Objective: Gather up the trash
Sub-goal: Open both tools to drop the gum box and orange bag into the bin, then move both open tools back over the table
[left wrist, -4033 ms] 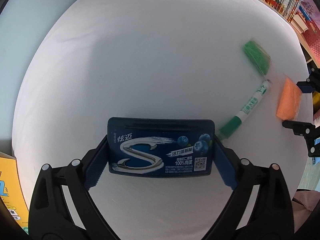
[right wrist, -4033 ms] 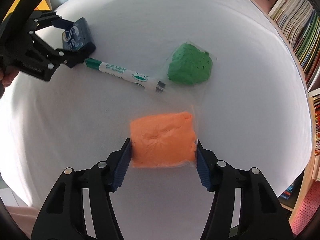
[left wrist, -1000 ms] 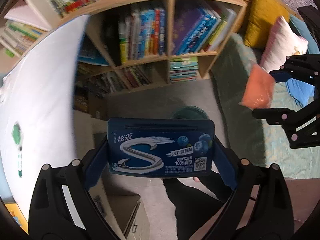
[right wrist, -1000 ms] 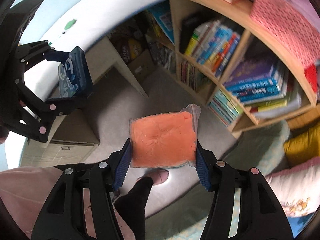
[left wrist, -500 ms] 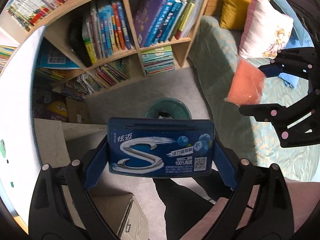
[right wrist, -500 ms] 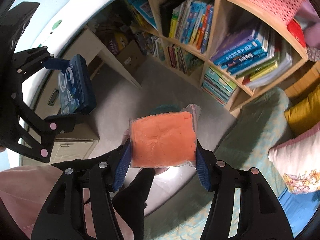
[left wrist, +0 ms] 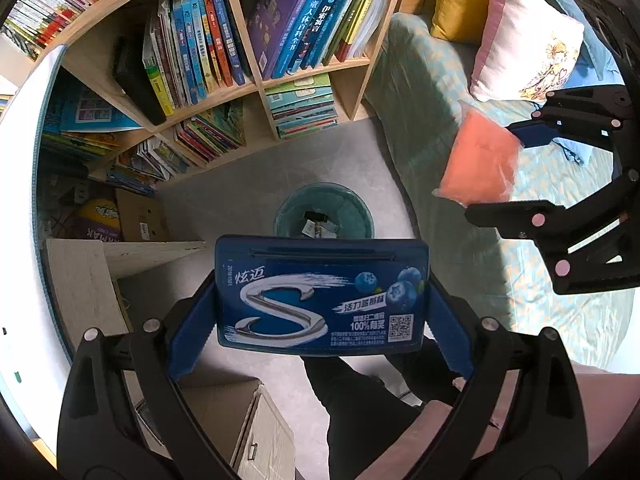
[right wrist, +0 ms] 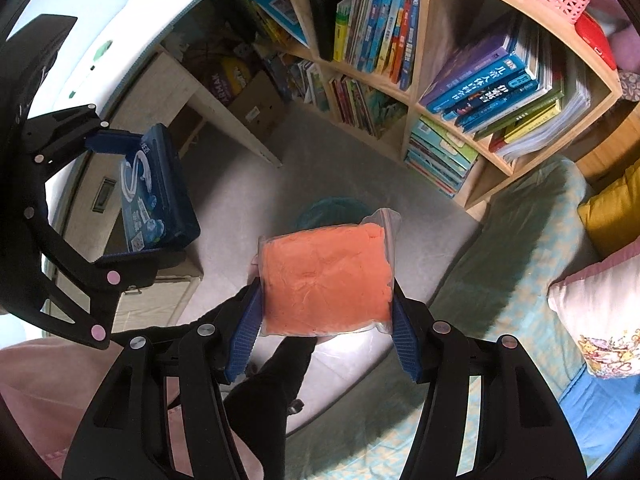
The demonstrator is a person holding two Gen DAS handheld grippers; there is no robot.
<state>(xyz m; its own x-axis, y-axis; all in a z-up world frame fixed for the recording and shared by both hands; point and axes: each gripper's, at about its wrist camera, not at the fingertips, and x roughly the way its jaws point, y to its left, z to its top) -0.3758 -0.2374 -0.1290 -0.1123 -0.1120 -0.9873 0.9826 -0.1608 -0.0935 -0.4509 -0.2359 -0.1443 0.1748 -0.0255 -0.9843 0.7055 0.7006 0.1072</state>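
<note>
**Above the floor bin, both tongs loaded**

Over the grey floor, the left tongs were clamped on a blue gum pack held just above the teal trash bin. To the right, the right tongs gripped a bagged orange lump, with the bookshelf behind and the bed alongside.

The gum pack is dark blue with a silver S and blueberries. The bag holds orange material in clear plastic. At 12 o'clock beyond the pack, the bin is teal. Gripper pads are blue, their arms black.
</note>
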